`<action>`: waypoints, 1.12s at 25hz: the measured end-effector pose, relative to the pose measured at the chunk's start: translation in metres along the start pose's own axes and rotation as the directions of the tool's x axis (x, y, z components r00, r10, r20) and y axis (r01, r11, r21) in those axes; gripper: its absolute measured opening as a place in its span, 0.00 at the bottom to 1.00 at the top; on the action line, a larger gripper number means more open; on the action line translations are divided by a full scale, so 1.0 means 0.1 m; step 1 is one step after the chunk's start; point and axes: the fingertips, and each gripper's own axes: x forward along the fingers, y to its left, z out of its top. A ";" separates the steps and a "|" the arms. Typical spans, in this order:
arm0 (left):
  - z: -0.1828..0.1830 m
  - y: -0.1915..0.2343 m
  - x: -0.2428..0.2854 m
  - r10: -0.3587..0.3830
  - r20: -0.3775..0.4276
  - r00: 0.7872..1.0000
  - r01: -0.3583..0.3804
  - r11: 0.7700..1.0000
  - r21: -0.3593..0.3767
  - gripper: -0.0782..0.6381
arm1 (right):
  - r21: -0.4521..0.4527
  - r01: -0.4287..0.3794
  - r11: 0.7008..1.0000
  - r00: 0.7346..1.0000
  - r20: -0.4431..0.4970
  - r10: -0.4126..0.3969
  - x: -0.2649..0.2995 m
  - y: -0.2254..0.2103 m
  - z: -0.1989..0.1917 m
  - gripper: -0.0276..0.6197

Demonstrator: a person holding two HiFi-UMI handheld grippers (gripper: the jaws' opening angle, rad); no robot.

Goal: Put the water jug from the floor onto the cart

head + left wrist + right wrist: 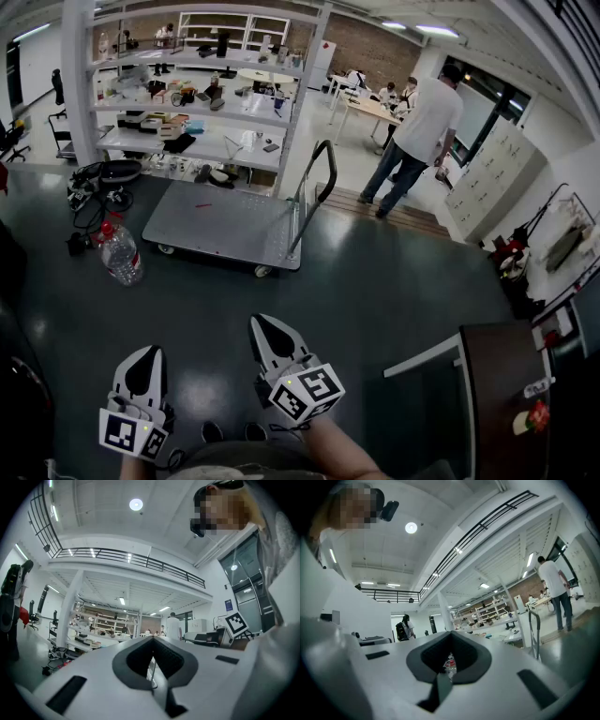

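Observation:
A clear water jug [120, 251] with a red cap lies on the dark floor, left of the grey flatbed cart [220, 225]. The cart's deck is bare and its black handle [314, 183] stands at the right end. Both grippers are low in the head view, well short of the jug and the cart. My left gripper [148, 352] has its jaws together and holds nothing, as the left gripper view [152, 639] also shows. My right gripper [262, 323] is shut and empty too. In the right gripper view, the jug [450, 663] peeks through the hole behind the closed tips [450, 634].
White shelving [187, 94] full of items stands behind the cart. Cables and gear [98, 183] lie on the floor beside the jug. A person [417, 131] stands at the back right near cabinets [492, 178]. A dark desk [506, 394] is at the right.

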 end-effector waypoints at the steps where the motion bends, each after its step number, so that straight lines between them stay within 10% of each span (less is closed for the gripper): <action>1: -0.01 0.01 -0.01 0.004 -0.005 1.000 -0.004 1.000 0.003 0.12 | -0.004 -0.007 1.000 1.000 -0.005 0.007 0.01 0.02 -0.03 0.03; 28: -0.23 0.57 -0.35 0.081 -0.035 0.996 -0.083 0.995 -0.062 0.12 | 0.041 -0.044 0.998 0.994 -0.094 0.048 0.35 0.39 -0.51 0.03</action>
